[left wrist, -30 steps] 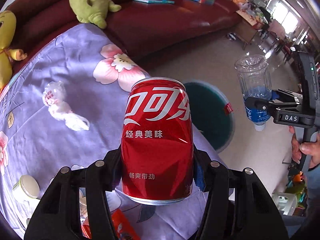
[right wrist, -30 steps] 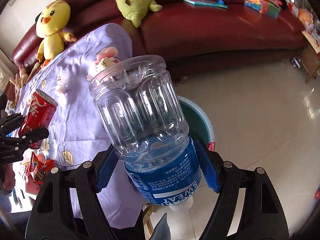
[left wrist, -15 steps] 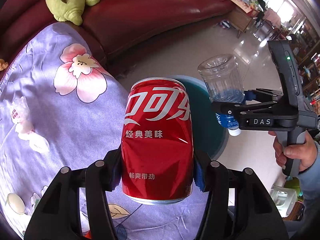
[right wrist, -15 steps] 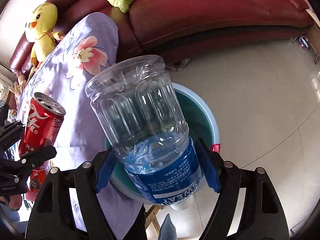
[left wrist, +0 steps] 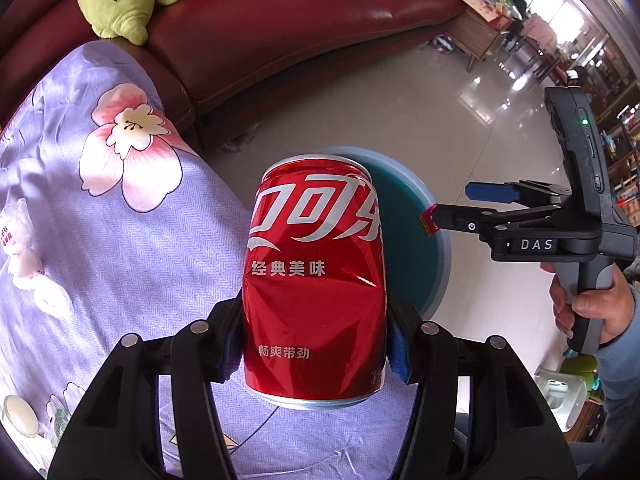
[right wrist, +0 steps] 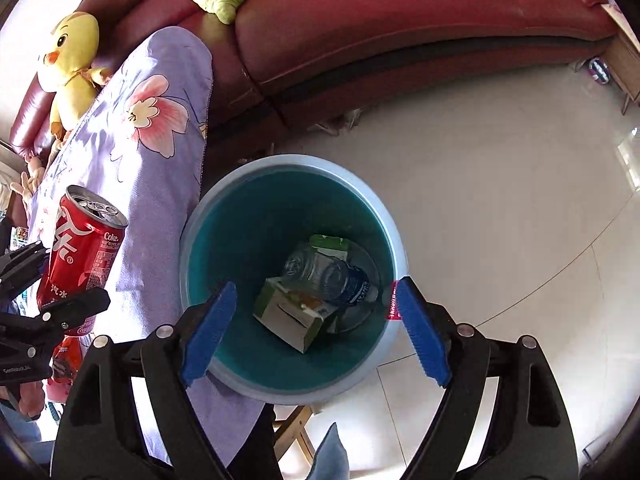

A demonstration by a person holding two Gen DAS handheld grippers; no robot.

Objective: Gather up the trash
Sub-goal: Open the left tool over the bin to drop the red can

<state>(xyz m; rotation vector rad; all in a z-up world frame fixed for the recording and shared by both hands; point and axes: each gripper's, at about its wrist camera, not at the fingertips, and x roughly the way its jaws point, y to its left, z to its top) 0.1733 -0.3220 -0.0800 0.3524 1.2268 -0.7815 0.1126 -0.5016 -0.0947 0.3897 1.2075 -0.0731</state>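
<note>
My left gripper [left wrist: 314,332] is shut on a dented red Coke can [left wrist: 316,280] and holds it upright above the table's right edge; the can also shows in the right wrist view [right wrist: 82,256]. My right gripper [right wrist: 314,328] is open and empty, directly above the blue bin [right wrist: 394,240]. The clear plastic bottle [right wrist: 332,276] lies inside the bin on green cartons [right wrist: 292,312]. In the left wrist view the right gripper [left wrist: 452,204] hangs over the bin [left wrist: 436,264].
A purple flowered cloth [left wrist: 100,220] covers the table, with crumpled white wrappers [left wrist: 24,256] and a small lidded cup [left wrist: 18,416] on it. A red sofa [left wrist: 300,20] with a green plush [left wrist: 116,0] and a yellow plush [right wrist: 70,64] stands behind. Tiled floor surrounds the bin.
My right gripper has opened and the plastic bottle has dropped into the bin. My left gripper has carried the can a little closer to the bin.
</note>
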